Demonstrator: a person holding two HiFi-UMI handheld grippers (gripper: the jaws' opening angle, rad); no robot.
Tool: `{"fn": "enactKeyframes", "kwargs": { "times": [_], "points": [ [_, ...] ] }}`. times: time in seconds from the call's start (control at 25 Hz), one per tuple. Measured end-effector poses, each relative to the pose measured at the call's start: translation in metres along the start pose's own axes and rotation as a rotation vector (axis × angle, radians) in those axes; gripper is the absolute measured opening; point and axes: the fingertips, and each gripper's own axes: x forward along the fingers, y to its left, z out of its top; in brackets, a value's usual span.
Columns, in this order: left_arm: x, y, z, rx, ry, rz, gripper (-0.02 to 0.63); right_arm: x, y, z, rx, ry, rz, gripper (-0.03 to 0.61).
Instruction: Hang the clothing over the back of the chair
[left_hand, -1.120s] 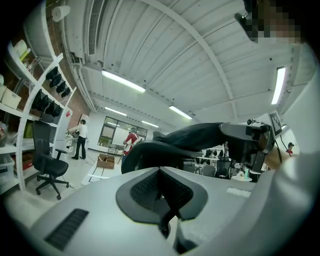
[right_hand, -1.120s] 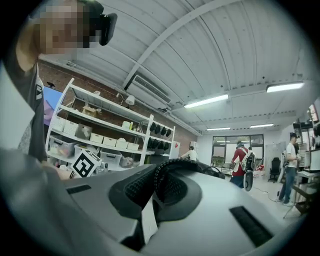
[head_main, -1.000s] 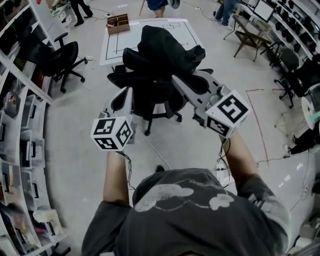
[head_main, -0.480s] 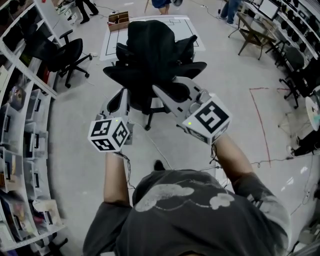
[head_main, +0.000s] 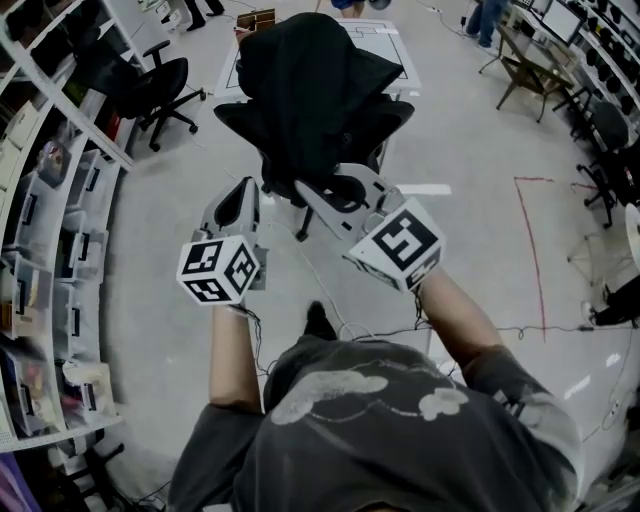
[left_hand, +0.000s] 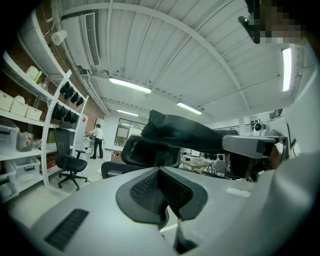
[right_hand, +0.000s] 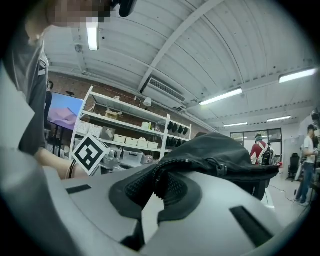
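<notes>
A black mesh-backed office chair (head_main: 238, 118) stands on the grey floor. A black zip-up jacket (head_main: 305, 80) is draped over its back and hides most of it. Both bare forearms reach forward, with the grippers held level. The right gripper (head_main: 300, 188) has its jaws pinched tight on the jacket's zipped edge (right_hand: 220, 155). The left gripper (head_main: 243, 190) is just beside the chair and clear of the cloth, its jaws pressed together on nothing (left_hand: 161, 172). From the head view, the right gripper's tips are hard to pick out against the dark chair.
</notes>
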Motion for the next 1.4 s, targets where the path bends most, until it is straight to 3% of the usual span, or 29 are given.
{"fn": "enactKeyframes", "kwargs": {
  "times": [0.12,0.32,0.44,0.6,0.76,1.04,1.2,1.32,1.4],
  "points": [
    [-0.019,-0.004,-0.008,-0.004,0.007,0.024,0.001,-0.009,0.012,-0.008,-0.010,0.005,-0.002,-0.002],
    [-0.045,-0.014,-0.019,-0.011,0.023,0.050,0.002,-0.023,0.042,-0.018,-0.130,0.045,-0.004,-0.002],
    [-0.054,-0.021,-0.024,-0.013,0.028,0.060,0.002,-0.032,0.051,-0.025,-0.100,0.043,0.002,-0.002],
    [-0.058,-0.028,-0.028,-0.009,0.034,0.061,0.002,-0.043,0.036,-0.036,-0.023,0.043,-0.057,0.000],
    [-0.059,-0.033,-0.028,-0.005,0.038,0.055,0.002,-0.050,0.028,-0.043,-0.063,0.053,-0.128,0.002],
    [-0.065,-0.040,-0.036,-0.008,0.049,0.039,0.002,-0.059,0.020,-0.066,-0.016,0.095,-0.217,0.119],
    [-0.068,-0.045,-0.038,-0.005,0.050,0.032,0.002,-0.068,0.006,-0.076,-0.034,0.104,-0.310,0.227],
    [-0.070,-0.049,-0.038,-0.005,0.047,0.026,0.002,-0.079,0.000,-0.081,-0.022,0.116,-0.381,0.255],
    [-0.072,-0.051,-0.040,-0.007,0.048,0.022,0.002,-0.083,0.002,-0.086,-0.007,0.126,-0.380,0.259]
  ]
}}
